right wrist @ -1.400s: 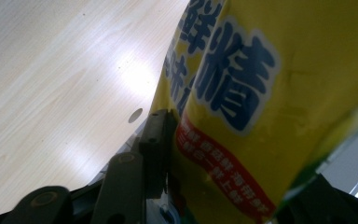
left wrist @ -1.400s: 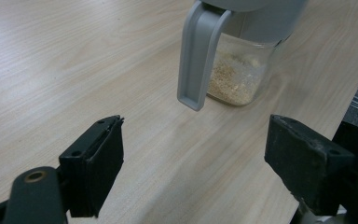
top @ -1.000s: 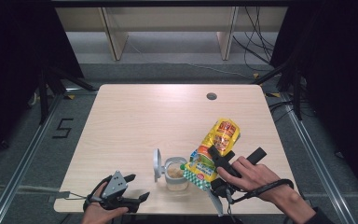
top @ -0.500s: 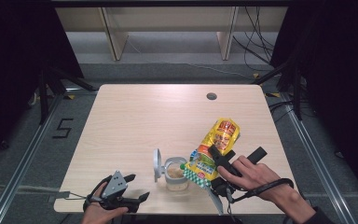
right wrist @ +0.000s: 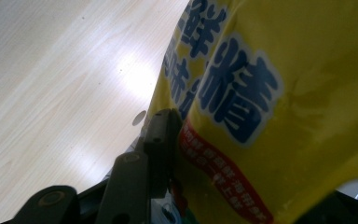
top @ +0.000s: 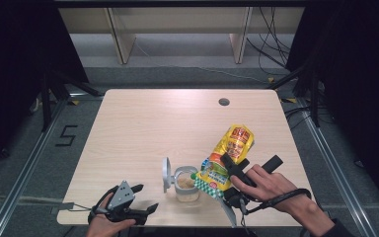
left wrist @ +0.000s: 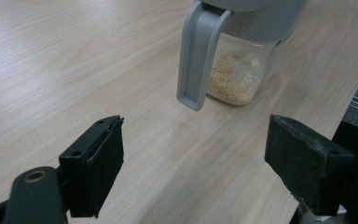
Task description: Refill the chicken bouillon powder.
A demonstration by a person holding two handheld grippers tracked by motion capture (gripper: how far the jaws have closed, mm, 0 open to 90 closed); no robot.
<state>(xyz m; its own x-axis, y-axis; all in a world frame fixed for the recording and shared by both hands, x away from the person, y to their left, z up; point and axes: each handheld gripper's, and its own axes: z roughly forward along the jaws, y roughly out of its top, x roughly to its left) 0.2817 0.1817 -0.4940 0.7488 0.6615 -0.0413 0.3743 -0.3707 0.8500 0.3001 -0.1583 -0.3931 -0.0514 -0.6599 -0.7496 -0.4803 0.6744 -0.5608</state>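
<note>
The right gripper is clamping a yellow bag between its two jaws, and the bag is tilting with its lower end over the mouth of a clear jar. In the right gripper view, the left jaw is pressing flat against the bag's printed side, while the other jaw is lying behind the bulging bag, so just a dark corner of it is peeking out at the lower right. The jaws are standing partly apart, spread by the bag's thickness. The right hand is wrapping around the gripper's body beside the bag.

The jar is sitting on the table just left of the right gripper's jaws, with a grey lid standing open on its far side from the bag. Pale crumbs are lying in the bottom of the jar.

The left gripper is resting near the table's front edge in the left hand, its jaws standing wide apart and gripping nothing. In the left gripper view, bare wood is showing between the two jaws, and the jar with its grey lid is standing ahead of them, a little toward the right jaw, well clear of both pads.
</note>
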